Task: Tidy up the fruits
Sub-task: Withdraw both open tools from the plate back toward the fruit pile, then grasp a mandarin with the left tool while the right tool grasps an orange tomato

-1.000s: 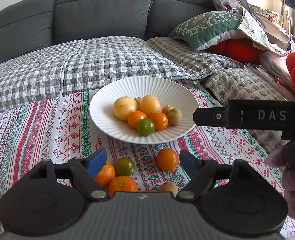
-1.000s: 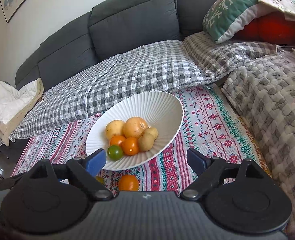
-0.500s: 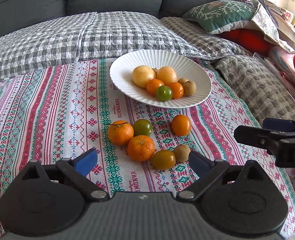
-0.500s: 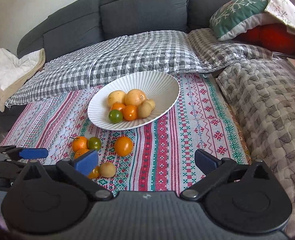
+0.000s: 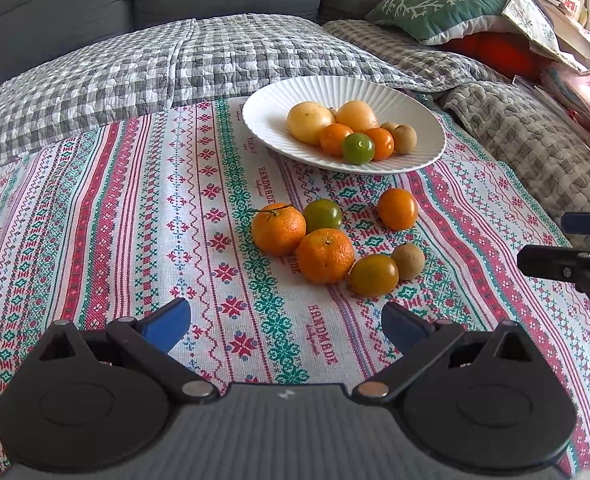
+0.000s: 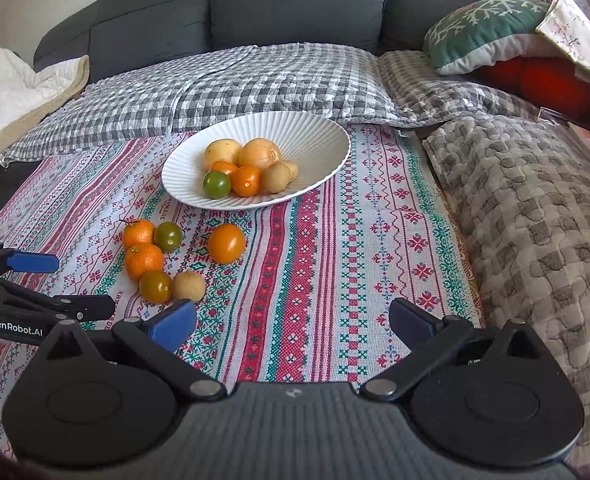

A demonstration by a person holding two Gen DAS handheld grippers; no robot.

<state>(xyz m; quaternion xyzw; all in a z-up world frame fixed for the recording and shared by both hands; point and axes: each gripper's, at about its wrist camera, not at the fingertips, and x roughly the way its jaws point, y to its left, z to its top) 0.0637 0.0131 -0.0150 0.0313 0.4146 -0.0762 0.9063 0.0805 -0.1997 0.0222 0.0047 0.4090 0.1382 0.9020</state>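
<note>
- Both tongs, left tongs [image 5: 285, 326] and right tongs [image 6: 293, 322], stand wide and empty: between pickups.
- Six loose fruits [image 5: 325, 255] lie on the tabletop at the plate's [image 5: 423, 114] 6 o'clock.
- Next, close on one and carry it plateward.

Our left gripper [image 5: 286, 326] and right gripper [image 6: 293, 320]: black ribbed housings, round discs, silver pivot screws, blue finger pads; "GenRobot.AI" lettering.

The right gripper [image 6: 291, 322] hangs wide open and empty over the patterned cloth [image 6: 375, 240]. Ahead, a white plate [image 6: 315, 136] holds fruit; six loose fruits [image 6: 226, 243] lie near the left gripper [image 6: 67, 284].
</note>
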